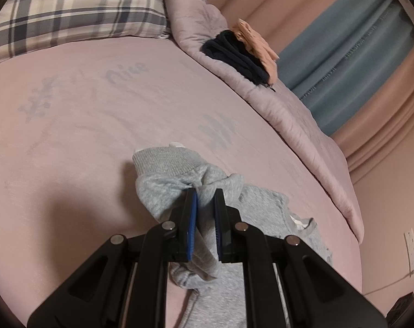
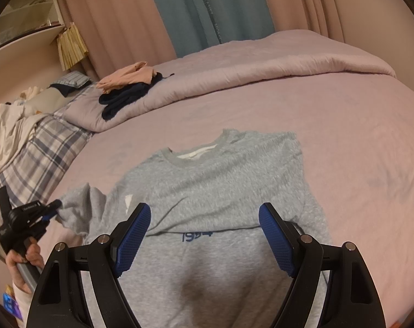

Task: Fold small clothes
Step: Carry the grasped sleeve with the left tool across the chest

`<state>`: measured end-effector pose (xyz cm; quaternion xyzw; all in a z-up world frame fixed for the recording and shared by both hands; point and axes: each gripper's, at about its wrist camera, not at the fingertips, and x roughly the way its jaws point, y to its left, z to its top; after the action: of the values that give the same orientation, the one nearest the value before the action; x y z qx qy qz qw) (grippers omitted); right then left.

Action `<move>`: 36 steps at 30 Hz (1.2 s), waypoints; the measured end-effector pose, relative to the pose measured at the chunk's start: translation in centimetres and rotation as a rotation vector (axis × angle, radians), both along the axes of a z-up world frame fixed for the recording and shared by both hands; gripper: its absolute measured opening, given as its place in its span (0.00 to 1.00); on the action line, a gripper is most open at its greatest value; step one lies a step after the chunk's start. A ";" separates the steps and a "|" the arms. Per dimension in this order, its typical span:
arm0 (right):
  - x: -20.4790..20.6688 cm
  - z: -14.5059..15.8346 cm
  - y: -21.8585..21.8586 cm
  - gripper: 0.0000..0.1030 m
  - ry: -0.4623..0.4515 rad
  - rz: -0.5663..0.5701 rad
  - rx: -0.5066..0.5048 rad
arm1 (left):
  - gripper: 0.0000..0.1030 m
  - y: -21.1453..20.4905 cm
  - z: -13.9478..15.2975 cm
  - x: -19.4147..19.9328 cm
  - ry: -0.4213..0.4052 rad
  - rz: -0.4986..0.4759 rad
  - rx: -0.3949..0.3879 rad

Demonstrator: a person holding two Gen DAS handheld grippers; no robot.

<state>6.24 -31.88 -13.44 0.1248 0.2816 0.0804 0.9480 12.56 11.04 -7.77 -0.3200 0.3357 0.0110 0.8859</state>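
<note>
A grey sweatshirt [image 2: 212, 188] with blue "1994" print lies chest-up on the pink bed sheet [image 2: 343, 142], collar pointing away. My left gripper [image 1: 205, 191] is shut on its left sleeve [image 1: 163, 169], lifting the ribbed cuff off the sheet; the same gripper shows at the left of the right wrist view [image 2: 53, 206], holding the sleeve out to the side. My right gripper [image 2: 204, 213] is open and empty, hovering above the sweatshirt's lower chest.
A folded pink quilt [image 2: 234, 76] lies along the far side with a dark garment [image 2: 124, 98] and a peach garment [image 2: 124, 78] on it. A plaid pillow [image 1: 70, 8] is at the head. Curtains [image 2: 196, 5] hang behind.
</note>
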 end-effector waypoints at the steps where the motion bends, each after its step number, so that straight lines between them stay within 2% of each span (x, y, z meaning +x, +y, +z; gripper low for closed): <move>1: 0.0 0.0 0.0 0.79 0.000 -0.002 0.001 | 0.10 -0.2 0.1 0.0 -0.001 -0.005 0.003; 17: -0.5 0.1 -0.6 0.79 0.000 -0.014 0.029 | 0.10 -5.2 1.3 0.4 -0.006 -0.140 0.044; 25: -0.5 0.1 -1.2 0.79 0.002 -0.016 0.047 | 0.11 -8.3 1.4 1.2 0.008 -0.233 0.023; 30: -0.5 0.0 -1.7 0.79 0.007 -0.020 0.056 | 0.11 -11.0 0.1 1.3 0.029 -0.290 0.081; 33: -0.5 -0.2 -1.9 0.79 0.011 -0.026 0.060 | 0.11 -12.2 -1.0 1.5 0.048 -0.323 0.090; 36: -0.5 -0.2 -2.3 0.79 0.015 -0.039 0.061 | 0.11 -12.8 -1.3 1.5 0.040 -0.333 0.119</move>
<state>5.76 -34.14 -13.65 0.1597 0.2837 0.0696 0.9430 14.07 -1.73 -9.11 -0.2066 0.4006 -0.1096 0.8859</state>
